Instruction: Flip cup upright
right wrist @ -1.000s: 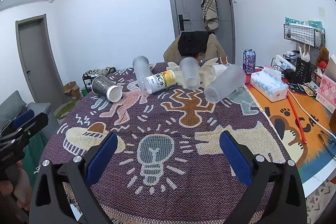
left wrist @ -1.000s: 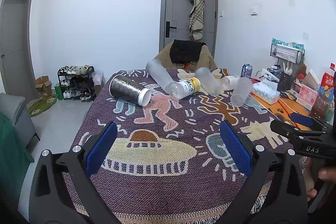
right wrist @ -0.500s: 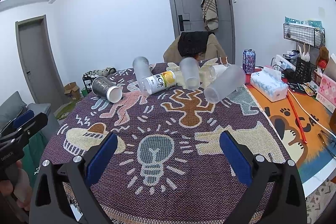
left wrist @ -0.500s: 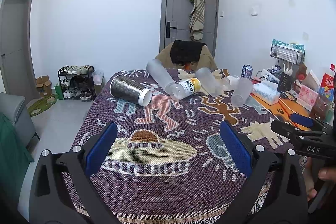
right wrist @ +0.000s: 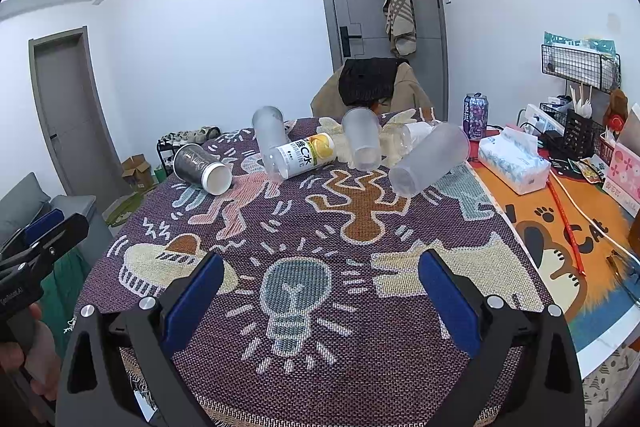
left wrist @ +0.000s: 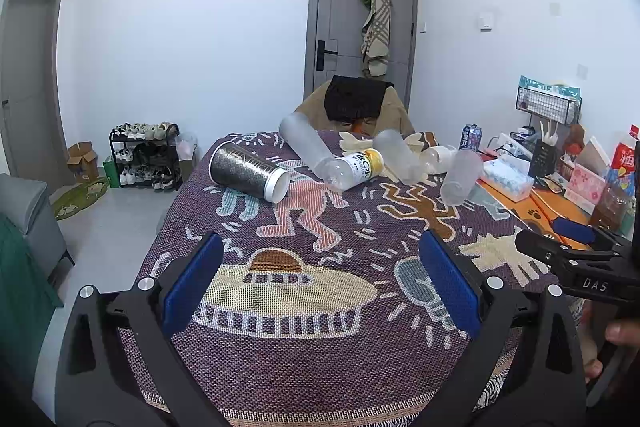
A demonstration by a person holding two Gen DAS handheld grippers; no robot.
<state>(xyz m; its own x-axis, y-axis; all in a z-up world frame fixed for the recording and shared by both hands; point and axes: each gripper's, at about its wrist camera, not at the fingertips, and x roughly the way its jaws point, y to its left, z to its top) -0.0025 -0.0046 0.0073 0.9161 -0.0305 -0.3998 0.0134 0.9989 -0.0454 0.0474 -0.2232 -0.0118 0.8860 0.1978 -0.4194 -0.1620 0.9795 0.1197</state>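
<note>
The left gripper (left wrist: 320,283) hovers over the near edge of the table, its blue pads (left wrist: 192,283) spread wide with nothing between them, only the patterned cloth (left wrist: 320,367) below. The right gripper (right wrist: 320,291) is likewise released and empty, its pads (right wrist: 448,301) far apart above the lightbulb figure (right wrist: 294,295) woven into the cloth. In the left view the right gripper shows at 3 o'clock; in the right view the left gripper shows at 9 o'clock.

The cups lie toppled at the far end of the table, well apart from both grippers. From the left view, the dark cup (left wrist: 250,171) with a white rim lies on its side at 11 o'clock, mouth towards the camera and to the right. A frosted cup (left wrist: 306,145) lies tilted at 12 o'clock, just beside a clear bottle (left wrist: 354,166) with a yellow-and-white label, which also lies on its side. A second frosted cup (left wrist: 398,157) lies at 1 o'clock, and a third (left wrist: 460,177) lies further right, mouth towards the camera.

From the right view, the dark cup (right wrist: 202,169) is at 10 o'clock, the bottle (right wrist: 302,155) at 12 o'clock with the first frosted cup (right wrist: 270,131) just behind it, the second frosted cup (right wrist: 362,139) just right of the bottle, and the third (right wrist: 430,159) at 1 o'clock. Whether the frosted cups touch one another cannot be told.

At 2 o'clock in the right view stand a can (right wrist: 475,115) and a tissue pack (right wrist: 514,159) on an orange mat (right wrist: 560,227).
</note>
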